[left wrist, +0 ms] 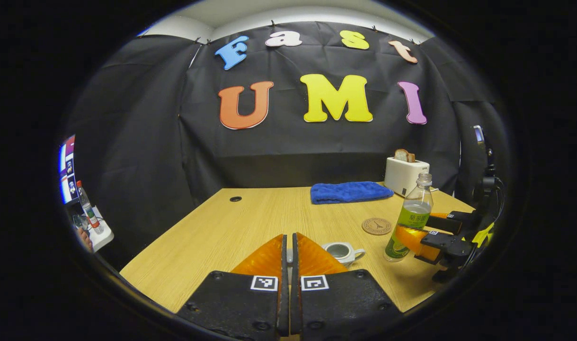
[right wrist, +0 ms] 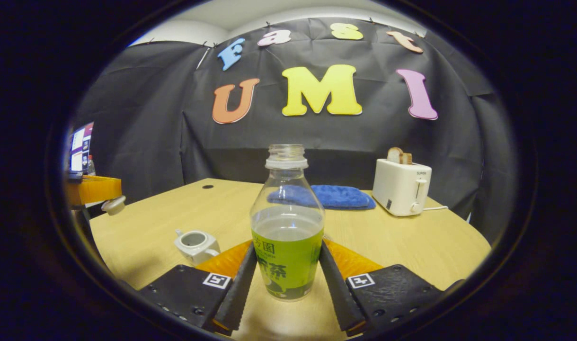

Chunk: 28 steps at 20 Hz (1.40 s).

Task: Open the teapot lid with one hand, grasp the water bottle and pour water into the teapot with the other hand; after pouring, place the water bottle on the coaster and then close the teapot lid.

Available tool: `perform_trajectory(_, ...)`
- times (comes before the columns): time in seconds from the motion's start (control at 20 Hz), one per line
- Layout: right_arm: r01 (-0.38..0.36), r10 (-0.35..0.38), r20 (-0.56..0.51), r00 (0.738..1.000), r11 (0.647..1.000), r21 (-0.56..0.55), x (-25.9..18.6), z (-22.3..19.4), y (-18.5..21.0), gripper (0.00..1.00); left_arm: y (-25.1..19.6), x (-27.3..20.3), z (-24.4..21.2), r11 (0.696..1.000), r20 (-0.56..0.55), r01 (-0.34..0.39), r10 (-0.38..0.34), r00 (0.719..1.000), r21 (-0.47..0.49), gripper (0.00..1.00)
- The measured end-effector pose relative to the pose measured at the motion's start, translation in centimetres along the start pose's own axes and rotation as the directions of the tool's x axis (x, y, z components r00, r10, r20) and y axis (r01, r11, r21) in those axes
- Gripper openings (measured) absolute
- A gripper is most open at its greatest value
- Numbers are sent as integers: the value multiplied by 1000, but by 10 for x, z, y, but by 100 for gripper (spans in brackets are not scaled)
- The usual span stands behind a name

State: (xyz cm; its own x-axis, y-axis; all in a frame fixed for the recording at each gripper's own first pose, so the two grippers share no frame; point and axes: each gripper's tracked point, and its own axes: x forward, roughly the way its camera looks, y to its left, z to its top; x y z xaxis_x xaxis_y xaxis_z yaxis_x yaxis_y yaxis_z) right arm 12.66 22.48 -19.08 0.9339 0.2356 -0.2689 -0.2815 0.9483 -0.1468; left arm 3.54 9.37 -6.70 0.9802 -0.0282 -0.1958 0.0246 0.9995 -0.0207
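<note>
The right gripper clamps the lower body of the water bottle, which stands upright and uncapped on the table. The teapot sits open, just left of the bottle. The left gripper hangs above and left of the teapot, jaws closed on the teapot lid. The coaster lies behind the teapot, near the bottle.

open table left of teapot, toaster far right
</note>
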Motion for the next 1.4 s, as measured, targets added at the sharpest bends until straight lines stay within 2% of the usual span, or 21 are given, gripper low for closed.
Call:
perform_trajectory(0.1, 17, -19, -22, 1000, 998, -55, -4, 1, 2, 73, 7, -2, -3, 1000, -5, -8, 8, 1000, 12, 4)
perform_trajectory(0.25, 90, -100, -56, 993, 981, -170, -6, 6, -6, 74, 16, -4, -3, 1000, 1, -3, 3, 1000, 20, 4)
perform_trajectory(0.35, 141, -164, -62, 985, 951, -275, -6, 12, -10, 72, 21, -4, -2, 1000, 4, 3, -3, 1000, 15, 4)
perform_trajectory(0.45, 162, -203, -67, 977, 907, -389, -5, 15, -10, 72, 30, -1, -6, 1000, -4, 1, -1, 1000, -4, 4)
perform_trajectory(0.65, 150, -246, -80, 966, 783, -604, 4, 11, -3, 73, 45, 2, -14, 999, -26, -6, 5, 1000, -46, 4)
perform_trajectory(0.9, 103, -249, -79, 965, 640, -762, 14, -5, 15, 72, 55, 5, -21, 998, -43, -15, 12, 999, -61, 4)
perform_trajectory(1.0, 143, -303, -41, 952, 558, -817, 16, -5, 12, 72, 55, 5, -23, 998, -50, -10, 6, 999, -69, 4)
perform_trajectory(1.2, 178, -320, 56, 946, 368, -912, 21, 2, 24, 73, 56, 7, -27, 997, -57, -4, 0, 998, -73, 4)
perform_trajectory(1.3, 169, -315, 70, 947, 300, -939, 23, 3, 28, 73, 55, 8, -27, 997, -58, -2, -3, 998, -74, 4)
perform_trajectory(1.4, 167, -316, 83, 945, 248, -954, 21, 5, 30, 73, 57, 8, -28, 997, -60, -2, -2, 998, -76, 4)
